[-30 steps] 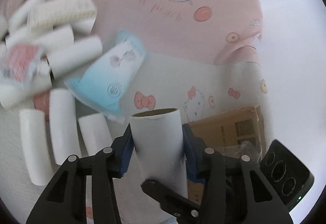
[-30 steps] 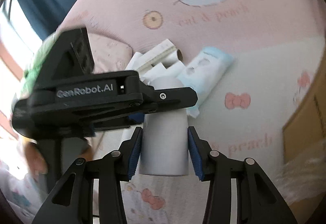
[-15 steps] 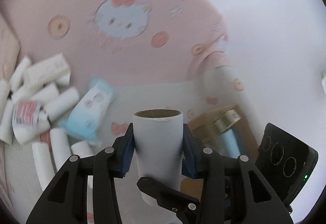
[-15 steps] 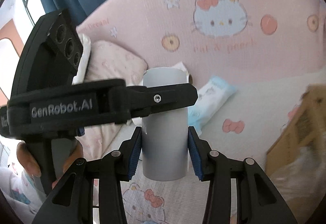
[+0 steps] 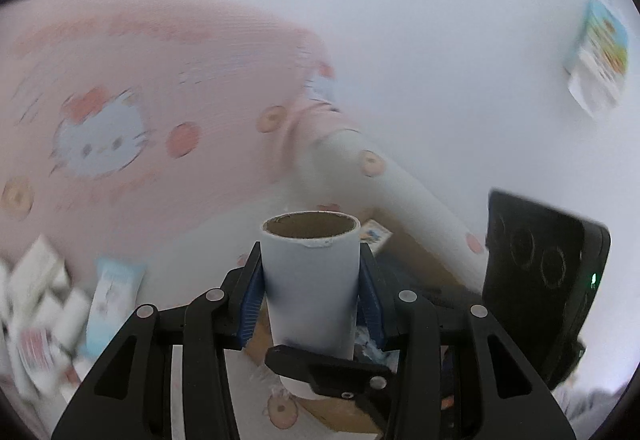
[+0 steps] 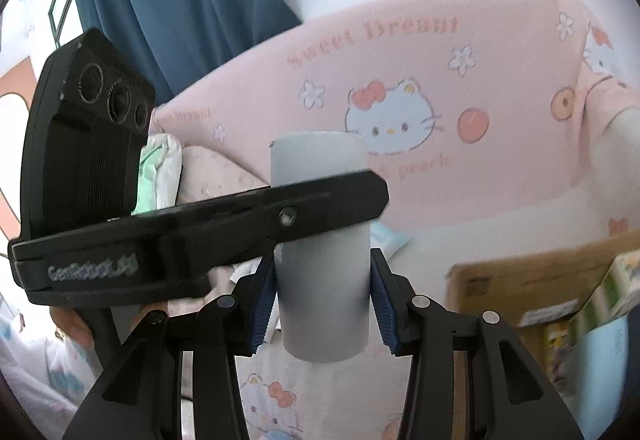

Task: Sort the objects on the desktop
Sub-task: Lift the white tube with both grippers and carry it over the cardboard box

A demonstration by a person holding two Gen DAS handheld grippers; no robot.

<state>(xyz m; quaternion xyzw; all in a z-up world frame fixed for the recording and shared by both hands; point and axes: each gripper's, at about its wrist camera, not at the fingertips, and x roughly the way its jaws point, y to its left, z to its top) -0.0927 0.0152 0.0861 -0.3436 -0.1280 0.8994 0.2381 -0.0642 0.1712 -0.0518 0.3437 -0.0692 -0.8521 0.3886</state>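
Both tongs pinch one white paper roll (image 5: 310,282) at once; the left tongs (image 5: 310,294) press their blue pads (image 5: 251,298) against its sides, with the brown cardboard core open at the top; the right tongs (image 6: 322,298) clamp the same roll (image 6: 324,280) between their own blue pads (image 6: 263,304), while one black finger of the left tool crosses in front of it; the roll stands upright, lifted above the Hello Kitty bedding (image 6: 400,88); a brown cardboard box (image 6: 520,280) with packets inside sits just beyond and to the right; a blurred heap of white rolls (image 5: 44,292) and a light-blue packet (image 5: 114,300) lie on the bed to the left.
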